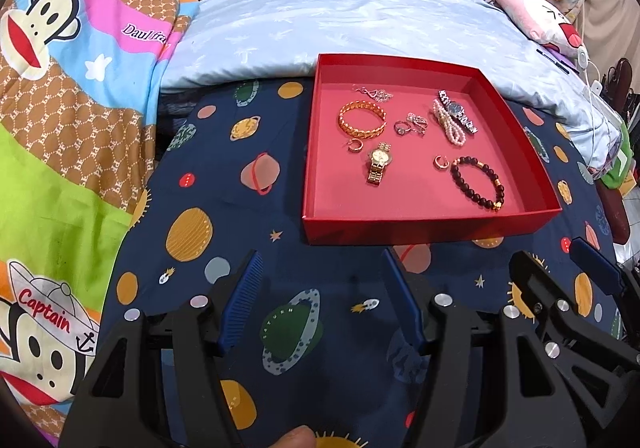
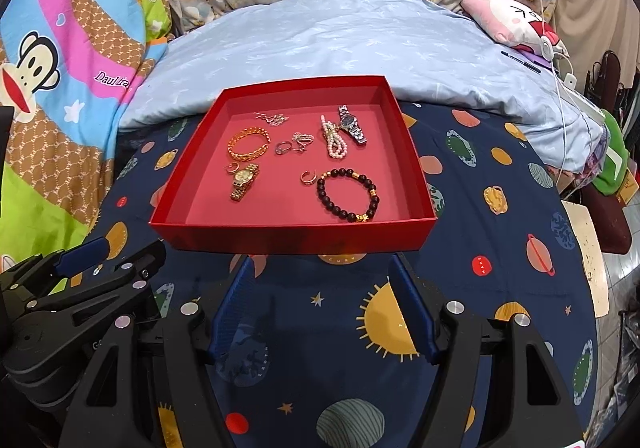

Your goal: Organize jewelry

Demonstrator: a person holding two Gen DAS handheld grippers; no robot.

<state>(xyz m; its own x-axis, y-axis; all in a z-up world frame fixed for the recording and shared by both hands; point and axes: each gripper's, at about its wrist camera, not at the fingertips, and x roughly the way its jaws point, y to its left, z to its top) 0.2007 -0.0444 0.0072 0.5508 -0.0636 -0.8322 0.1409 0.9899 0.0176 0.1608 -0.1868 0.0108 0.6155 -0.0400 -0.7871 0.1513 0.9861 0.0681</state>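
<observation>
Left wrist view, tray at 1 o'clock: the red tray (image 1: 424,224) sits on the planet-print sheet (image 1: 240,216), jewelry scattered inside. Your left gripper (image 1: 320,304) is spread wide, empty, short of the near wall. Gold watch (image 1: 378,162) lies nearest you.

Right wrist view, tray at 12 o'clock: your right gripper (image 2: 322,308) is also wide and empty. Black bead bracelet (image 2: 348,194) is closest. Clear the rim, come down over one piece, avoiding the small hoop (image 2: 307,177) beside it.

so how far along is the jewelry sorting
Done: every piece seen lies inside the red box, including the gold watch, bead bracelet and pearl strand. In hand: nothing; the left tongs and right tongs hang open short of the box. Left: pieces lie loose, ungrouped.
</observation>
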